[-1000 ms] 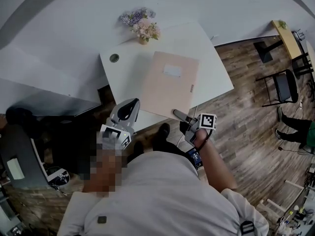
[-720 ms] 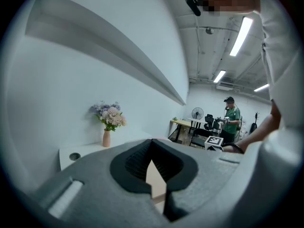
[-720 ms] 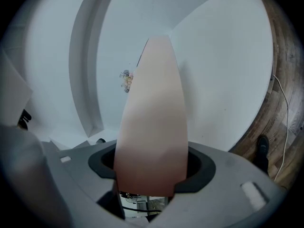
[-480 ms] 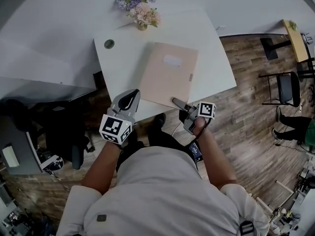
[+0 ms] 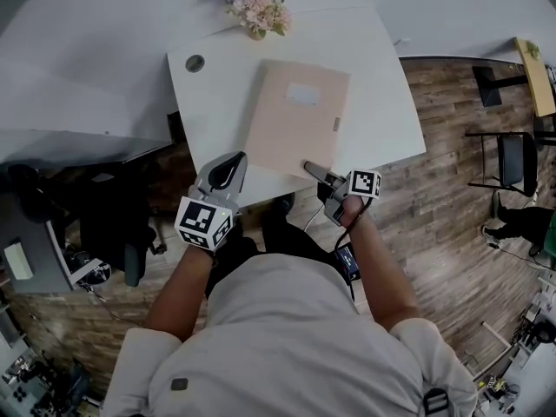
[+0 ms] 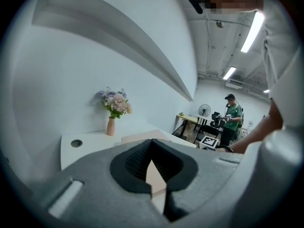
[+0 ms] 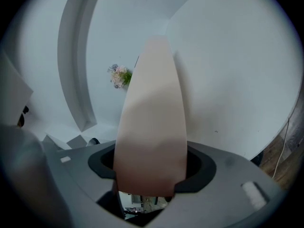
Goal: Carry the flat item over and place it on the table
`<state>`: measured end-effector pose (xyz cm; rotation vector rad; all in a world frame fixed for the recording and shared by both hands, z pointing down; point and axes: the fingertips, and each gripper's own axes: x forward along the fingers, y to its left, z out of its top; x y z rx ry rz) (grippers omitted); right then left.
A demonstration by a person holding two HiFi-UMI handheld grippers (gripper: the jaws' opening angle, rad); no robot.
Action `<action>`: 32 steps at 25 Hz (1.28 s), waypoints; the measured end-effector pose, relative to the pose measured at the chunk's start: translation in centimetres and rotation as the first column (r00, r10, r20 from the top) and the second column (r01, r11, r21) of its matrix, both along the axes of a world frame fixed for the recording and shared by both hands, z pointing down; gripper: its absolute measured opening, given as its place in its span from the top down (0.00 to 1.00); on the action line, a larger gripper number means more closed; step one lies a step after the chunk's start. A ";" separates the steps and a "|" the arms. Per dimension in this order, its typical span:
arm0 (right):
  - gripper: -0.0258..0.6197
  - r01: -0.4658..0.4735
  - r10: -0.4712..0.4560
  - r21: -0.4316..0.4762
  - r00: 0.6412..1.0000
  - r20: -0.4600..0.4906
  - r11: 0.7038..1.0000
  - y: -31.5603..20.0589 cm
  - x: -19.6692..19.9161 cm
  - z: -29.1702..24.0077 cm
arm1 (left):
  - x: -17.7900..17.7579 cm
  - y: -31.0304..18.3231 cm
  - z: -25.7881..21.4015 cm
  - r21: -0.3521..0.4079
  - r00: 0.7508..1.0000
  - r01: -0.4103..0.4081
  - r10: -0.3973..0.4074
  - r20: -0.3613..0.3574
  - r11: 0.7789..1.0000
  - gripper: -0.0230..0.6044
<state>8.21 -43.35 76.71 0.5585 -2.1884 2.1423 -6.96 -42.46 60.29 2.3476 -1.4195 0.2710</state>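
Note:
A flat pale-pink folder (image 5: 295, 120) with a white label is spread over the white table (image 5: 217, 102); whether it rests fully on the top I cannot tell. My right gripper (image 5: 311, 168) is shut on the folder's near right corner, and in the right gripper view the folder (image 7: 152, 118) runs out from between the jaws of that gripper (image 7: 151, 167). My left gripper (image 5: 228, 168) hovers at the table's near edge, left of the folder, apart from it. In the left gripper view this gripper (image 6: 152, 144) has its tips together with nothing held, and the folder (image 6: 142, 137) lies ahead.
A vase of flowers (image 5: 256, 11) stands at the table's far edge, with a round cable hole (image 5: 195, 62) in the far left corner. A dark office chair (image 5: 113, 224) sits left of the table. On the wooden floor to the right are a black chair (image 5: 512, 159) and a person in green (image 5: 521, 224).
The right gripper has carried the folder farther over the table. The left gripper has come up to the table's near edge. The table now sits nearer to me.

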 end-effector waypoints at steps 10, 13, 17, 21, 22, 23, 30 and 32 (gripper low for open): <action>0.45 0.042 -0.039 0.028 0.993 -0.109 0.999 -0.2 0.3 2.6 | 0.4 0.1 1.1 -0.032 1.000 -0.007 0.007 0.004 0.999 0.96; 0.39 0.059 -0.048 0.048 0.980 -0.193 0.997 -0.4 0.7 3.7 | 0.3 0.1 1.7 -0.044 1.000 -0.005 0.005 0.007 0.999 0.96; 0.33 0.090 -0.060 0.084 0.951 -0.303 0.992 -0.8 1.4 4.6 | 0.4 0.0 2.1 -0.060 1.000 -0.010 0.010 0.004 0.998 0.96; 0.29 0.105 -0.056 0.104 0.918 -0.392 0.989 -1.4 1.9 5.2 | 0.5 -0.2 2.3 -0.062 1.000 -0.018 0.019 0.014 0.998 0.96; 0.28 0.105 -0.053 0.108 0.912 -0.407 0.989 -1.5 2.0 5.3 | 0.6 -0.2 2.3 -0.061 1.000 -0.022 0.023 0.016 0.998 0.96; 0.28 0.106 -0.050 0.109 0.905 -0.423 0.988 -1.6 2.1 5.5 | 0.6 -0.2 2.3 -0.062 0.999 -0.025 0.026 0.018 0.998 0.96; 0.31 0.121 -0.033 0.130 0.843 -0.538 0.984 -1.8 2.8 6.7 | 0.2 -0.1 2.3 -0.068 0.999 -0.035 0.036 0.020 0.997 0.96; 0.31 0.117 -0.027 0.133 0.844 -0.536 0.984 -1.8 2.7 6.7 | 0.1 0.1 2.3 -0.070 0.999 -0.039 0.041 0.020 0.997 0.96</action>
